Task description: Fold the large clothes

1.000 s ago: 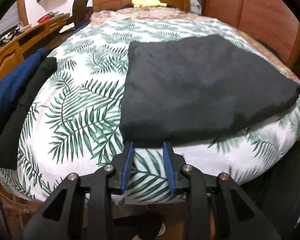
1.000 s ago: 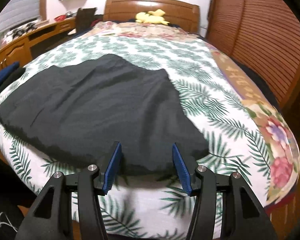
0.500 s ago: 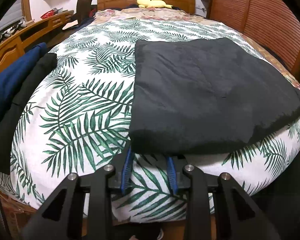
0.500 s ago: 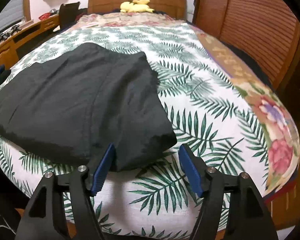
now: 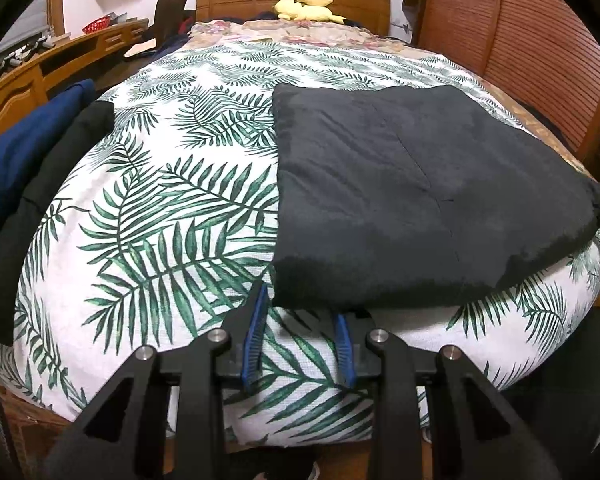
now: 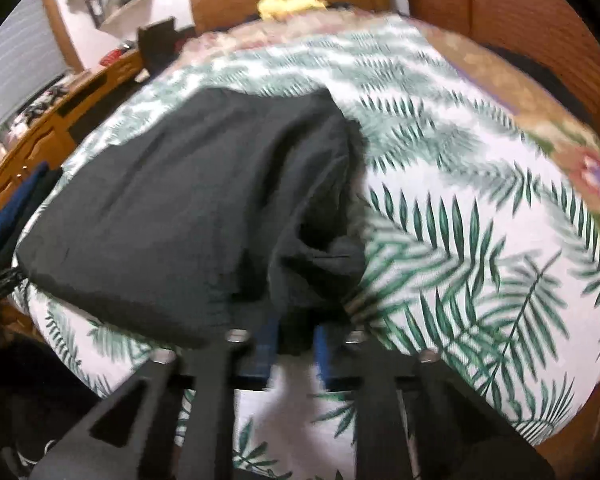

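Gripping the black garment (image 6: 188, 208) corner, right gripper (image 6: 294, 340); left gripper (image 5: 300, 320) unclenched at its hem.

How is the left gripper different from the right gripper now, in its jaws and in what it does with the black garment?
The left gripper has a gap between its jaws at the black garment's near edge; the right gripper is shut on a bunched corner.
The cloth lies flat by the left gripper and puckers at the right.
Both point down at the bed.

right gripper (image 6: 294, 340) jaws have closed on the black garment (image 6: 188, 208) corner (fabric now bunched).
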The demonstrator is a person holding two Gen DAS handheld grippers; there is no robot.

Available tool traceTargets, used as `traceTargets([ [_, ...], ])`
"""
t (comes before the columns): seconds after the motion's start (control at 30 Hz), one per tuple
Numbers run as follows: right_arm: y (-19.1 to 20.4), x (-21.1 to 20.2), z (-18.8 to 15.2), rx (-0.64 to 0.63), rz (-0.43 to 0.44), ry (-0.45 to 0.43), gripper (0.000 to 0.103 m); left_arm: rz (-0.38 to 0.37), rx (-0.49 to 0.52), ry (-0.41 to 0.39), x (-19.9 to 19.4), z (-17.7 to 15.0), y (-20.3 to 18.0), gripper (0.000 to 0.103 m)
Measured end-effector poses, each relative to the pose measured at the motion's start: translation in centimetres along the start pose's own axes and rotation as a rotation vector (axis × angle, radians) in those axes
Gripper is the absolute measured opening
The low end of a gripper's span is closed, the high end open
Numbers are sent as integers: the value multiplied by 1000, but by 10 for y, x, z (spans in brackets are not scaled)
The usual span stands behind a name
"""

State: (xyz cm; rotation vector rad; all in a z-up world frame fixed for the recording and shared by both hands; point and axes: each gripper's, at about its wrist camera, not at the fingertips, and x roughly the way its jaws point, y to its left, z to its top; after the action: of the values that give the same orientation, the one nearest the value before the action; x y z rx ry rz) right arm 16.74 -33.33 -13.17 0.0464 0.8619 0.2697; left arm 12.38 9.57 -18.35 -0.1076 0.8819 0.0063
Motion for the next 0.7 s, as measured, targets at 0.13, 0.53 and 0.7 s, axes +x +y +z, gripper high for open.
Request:
traceTargets([
  [0.13, 15, -26, 20, -20, 17, -109, 3, 10, 0, -11, -2, -1, 3, 31],
  [0.53, 138, -43, 103, -249, 157, -271, 3, 8, -38, -78, -39, -7, 18, 31],
  [0.7, 204, -17, 117, -358, 245, -246, 2, 21, -32, -128, -69, -10, 30, 31],
])
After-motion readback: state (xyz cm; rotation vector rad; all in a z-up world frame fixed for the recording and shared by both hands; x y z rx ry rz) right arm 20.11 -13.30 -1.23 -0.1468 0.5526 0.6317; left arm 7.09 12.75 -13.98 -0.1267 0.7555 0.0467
